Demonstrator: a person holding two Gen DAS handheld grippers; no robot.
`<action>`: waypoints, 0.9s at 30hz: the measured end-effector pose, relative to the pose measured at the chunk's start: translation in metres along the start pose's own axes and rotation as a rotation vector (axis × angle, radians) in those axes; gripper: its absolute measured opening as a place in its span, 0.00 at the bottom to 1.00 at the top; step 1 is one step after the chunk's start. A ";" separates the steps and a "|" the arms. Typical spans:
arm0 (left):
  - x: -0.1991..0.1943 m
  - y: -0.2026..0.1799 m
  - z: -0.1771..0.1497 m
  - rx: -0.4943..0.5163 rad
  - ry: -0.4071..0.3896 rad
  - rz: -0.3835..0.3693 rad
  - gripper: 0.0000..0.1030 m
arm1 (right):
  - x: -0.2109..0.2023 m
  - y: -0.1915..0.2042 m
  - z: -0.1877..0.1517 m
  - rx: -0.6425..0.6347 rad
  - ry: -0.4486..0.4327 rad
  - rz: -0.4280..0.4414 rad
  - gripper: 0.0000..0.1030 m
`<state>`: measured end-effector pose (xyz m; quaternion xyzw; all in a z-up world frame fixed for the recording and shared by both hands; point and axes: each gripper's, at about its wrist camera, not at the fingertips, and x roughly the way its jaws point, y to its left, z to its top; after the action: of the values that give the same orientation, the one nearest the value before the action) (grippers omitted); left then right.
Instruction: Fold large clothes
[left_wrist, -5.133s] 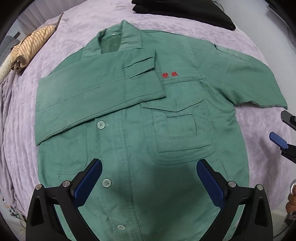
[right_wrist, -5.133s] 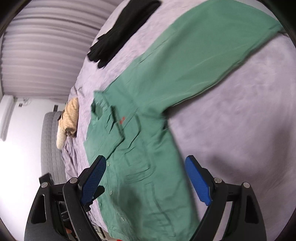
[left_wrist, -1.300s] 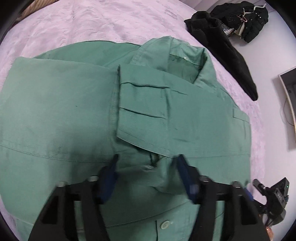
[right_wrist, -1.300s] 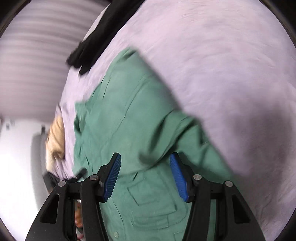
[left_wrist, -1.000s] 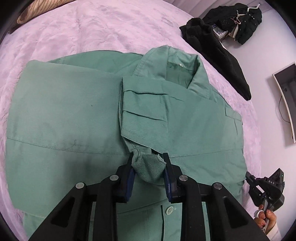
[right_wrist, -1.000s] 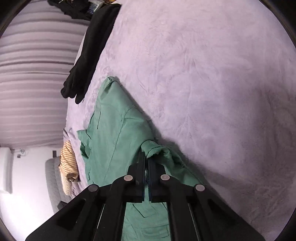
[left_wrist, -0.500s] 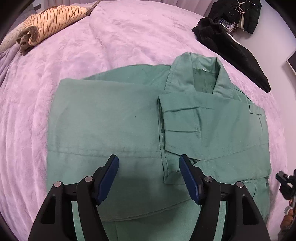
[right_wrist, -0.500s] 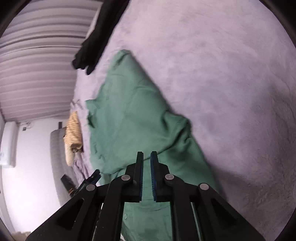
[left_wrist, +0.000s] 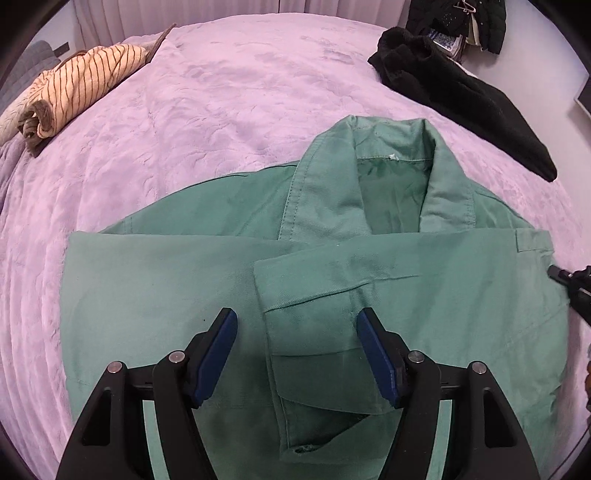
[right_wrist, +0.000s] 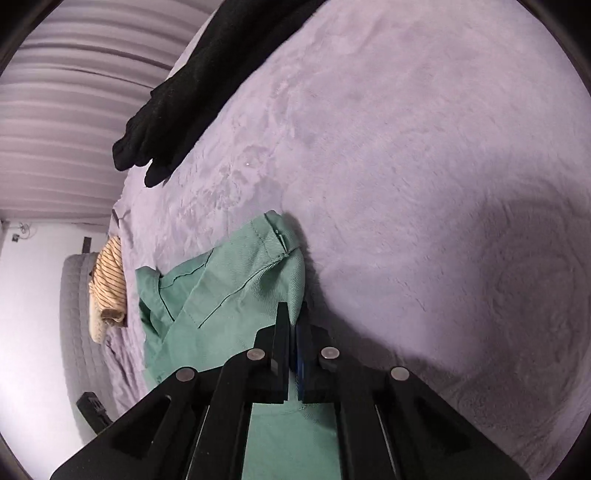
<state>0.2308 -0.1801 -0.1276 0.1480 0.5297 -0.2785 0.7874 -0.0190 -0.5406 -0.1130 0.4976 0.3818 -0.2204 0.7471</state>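
Note:
A green work jacket (left_wrist: 166, 288) lies on the bed, collar (left_wrist: 391, 177) away from me, both sleeves folded across its front. My left gripper (left_wrist: 295, 317) hovers open over the upper sleeve's cuff (left_wrist: 314, 350), its blue pads apart on either side and nothing pinched. The right gripper (right_wrist: 291, 314) is low at the jacket's (right_wrist: 229, 295) right edge. Its jaws are pressed together on the folded fabric edge below the shoulder corner. In the left wrist view the right gripper (left_wrist: 569, 284) shows as a black tip at that same edge.
A purple plush bedspread (left_wrist: 221, 110) surrounds the jacket. A striped tan garment (left_wrist: 74, 85) lies rolled at the far left. A black garment (left_wrist: 461, 92) stretches along the far right, with dark clothes (left_wrist: 461, 14) beyond it. Curtains (right_wrist: 74, 92) hang behind the bed.
My left gripper let go of the bunched cuff, opened wide and drew back. The right gripper parted slightly, slid along the jacket's edge and closed on the fold near the shoulder.

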 end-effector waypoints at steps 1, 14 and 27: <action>0.009 0.000 0.001 0.004 0.009 0.018 0.66 | -0.003 0.007 0.000 -0.048 -0.019 -0.026 0.03; -0.014 0.020 0.000 0.061 -0.044 0.099 0.74 | -0.019 0.010 -0.009 -0.156 -0.081 -0.227 0.02; 0.001 0.036 -0.058 0.006 -0.011 0.058 0.78 | -0.018 0.021 -0.114 -0.385 0.073 -0.326 0.00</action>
<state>0.2083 -0.1210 -0.1535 0.1640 0.5200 -0.2578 0.7977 -0.0552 -0.4293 -0.1109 0.2856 0.5186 -0.2432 0.7683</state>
